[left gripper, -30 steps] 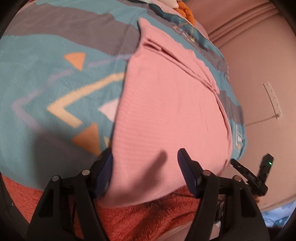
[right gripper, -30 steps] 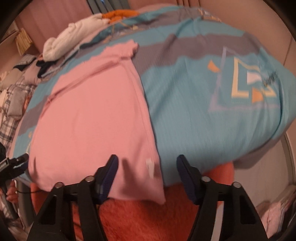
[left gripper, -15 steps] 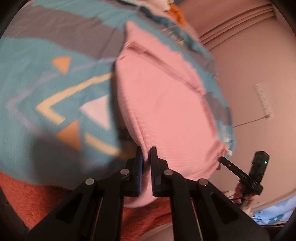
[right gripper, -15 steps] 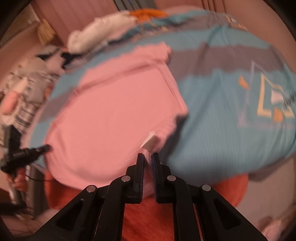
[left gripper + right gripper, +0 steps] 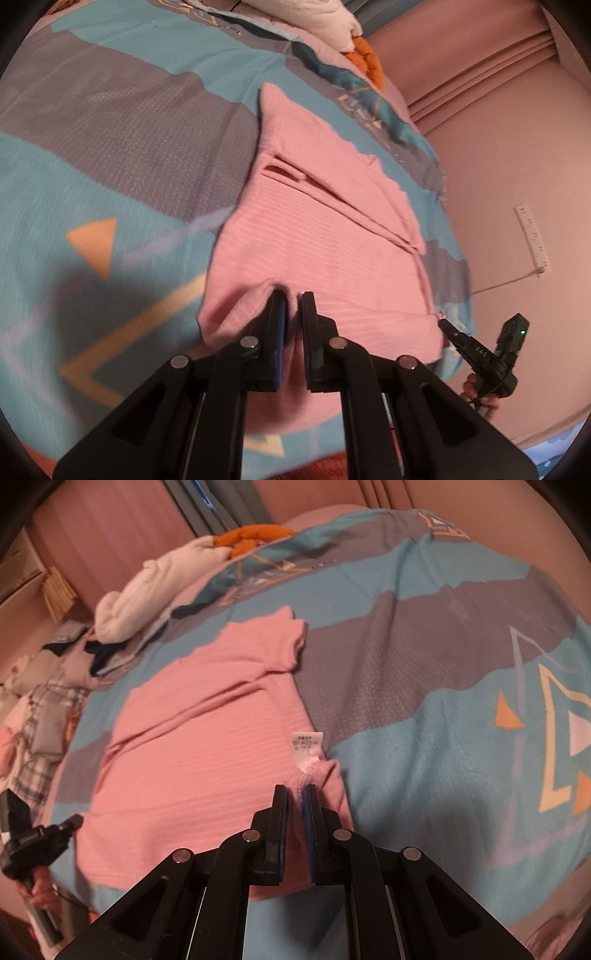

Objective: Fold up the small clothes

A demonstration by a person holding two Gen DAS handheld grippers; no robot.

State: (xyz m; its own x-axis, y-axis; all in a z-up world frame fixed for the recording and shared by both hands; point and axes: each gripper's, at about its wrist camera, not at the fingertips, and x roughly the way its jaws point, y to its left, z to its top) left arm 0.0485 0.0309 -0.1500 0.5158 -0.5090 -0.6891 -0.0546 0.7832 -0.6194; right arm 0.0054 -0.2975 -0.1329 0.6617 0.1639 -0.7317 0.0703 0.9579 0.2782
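Note:
A pink ribbed garment [image 5: 325,236] lies flat on a teal and grey patterned blanket [image 5: 110,155]. My left gripper [image 5: 291,299] is shut on the garment's near left hem corner and holds it lifted over the body. My right gripper [image 5: 295,792] is shut on the near right hem corner of the garment [image 5: 207,746], beside a white care label [image 5: 307,744]. Each gripper shows at the edge of the other's view, the right one [image 5: 487,354] and the left one [image 5: 33,842].
A white bundle [image 5: 155,587] and an orange cloth [image 5: 255,535] lie at the blanket's far end. More clothes [image 5: 40,701] are piled at the left. A pink wall [image 5: 517,155] runs along the bed's side.
Both grippers went from open at the hem to shut on its two corners. They have lifted the hem and carried it forward over the garment.

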